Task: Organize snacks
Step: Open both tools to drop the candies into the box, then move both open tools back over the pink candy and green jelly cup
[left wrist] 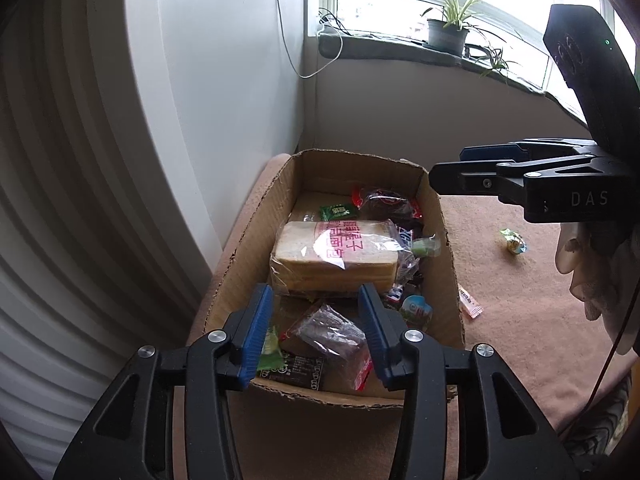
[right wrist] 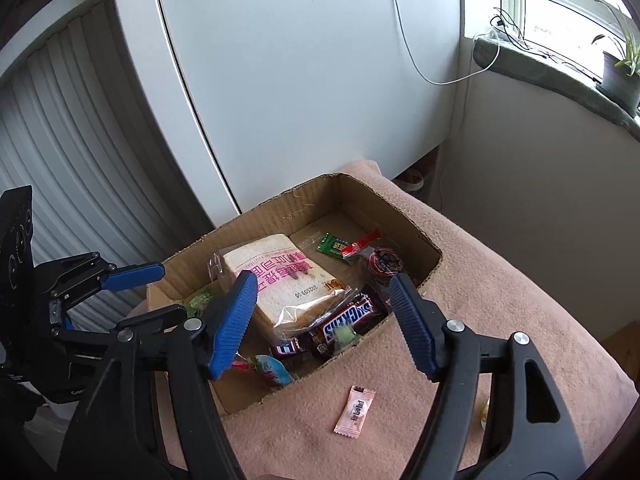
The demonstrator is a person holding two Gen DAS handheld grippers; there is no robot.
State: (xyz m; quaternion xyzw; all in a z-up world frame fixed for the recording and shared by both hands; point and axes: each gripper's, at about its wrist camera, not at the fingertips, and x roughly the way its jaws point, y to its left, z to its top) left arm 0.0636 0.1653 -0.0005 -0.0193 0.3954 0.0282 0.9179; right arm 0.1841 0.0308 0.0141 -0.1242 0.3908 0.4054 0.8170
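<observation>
An open cardboard box stands on a pink cloth. It holds a wrapped bread loaf, a Snickers bar, a green packet and several other wrapped snacks. A small pink candy packet lies on the cloth beside the box. A green-yellow candy lies further right. My left gripper is open and empty above the box's near end. My right gripper is open and empty above the box's right side; it also shows in the left wrist view.
The cloth-covered surface has edges close to the box on the left. A white cabinet and ribbed panel stand behind. A windowsill with potted plants is at the back right.
</observation>
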